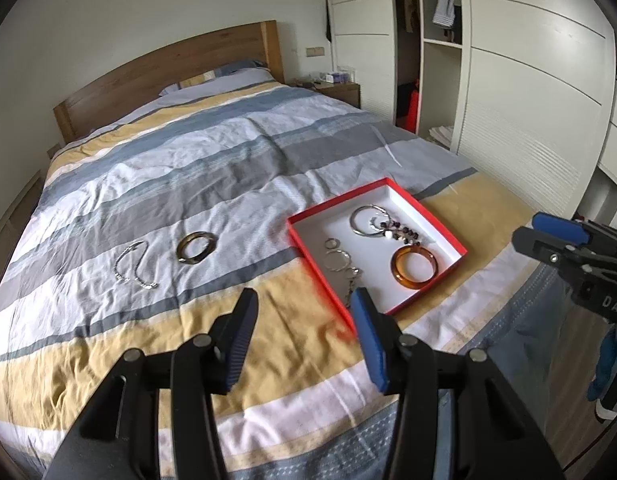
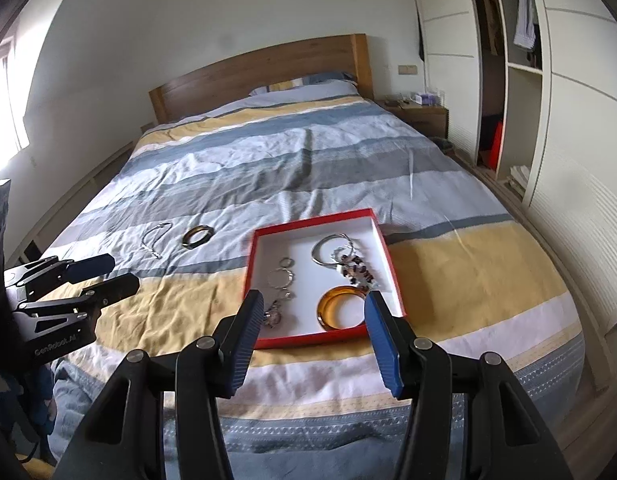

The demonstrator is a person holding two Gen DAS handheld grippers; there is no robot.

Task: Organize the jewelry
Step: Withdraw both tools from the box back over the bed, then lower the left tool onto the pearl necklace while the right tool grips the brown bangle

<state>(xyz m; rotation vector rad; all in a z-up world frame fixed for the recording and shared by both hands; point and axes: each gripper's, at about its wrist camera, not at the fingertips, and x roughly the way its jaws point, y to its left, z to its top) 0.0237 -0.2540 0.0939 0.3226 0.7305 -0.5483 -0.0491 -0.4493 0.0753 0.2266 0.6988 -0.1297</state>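
Left wrist view: 2 pieces, a silver chain (image 1: pixel 134 266) and a dark bangle (image 1: pixel 196 247), are left on the bed (image 1: pixel 188 168) beside the red box (image 1: pixel 456 245), where an amber bangle (image 1: pixel 414 267) and rings are already gathered. Both the left gripper (image 1: pixel 304 344) and right gripper (image 2: pixel 314 344) are held wide open, with nothing between the fingers.

Red tray (image 1: pixel 428 210) holds bangles; silver chain (image 1: pixel 134 266), dark bangle (image 1: pixel 196 247) outside

The left gripper (image 1: pixel 304 312) is held level with its jaws spread wide and nothing between them. The right gripper (image 2: pixel 314 314) is posed alike, jaws wide apart and empty, just beside it.
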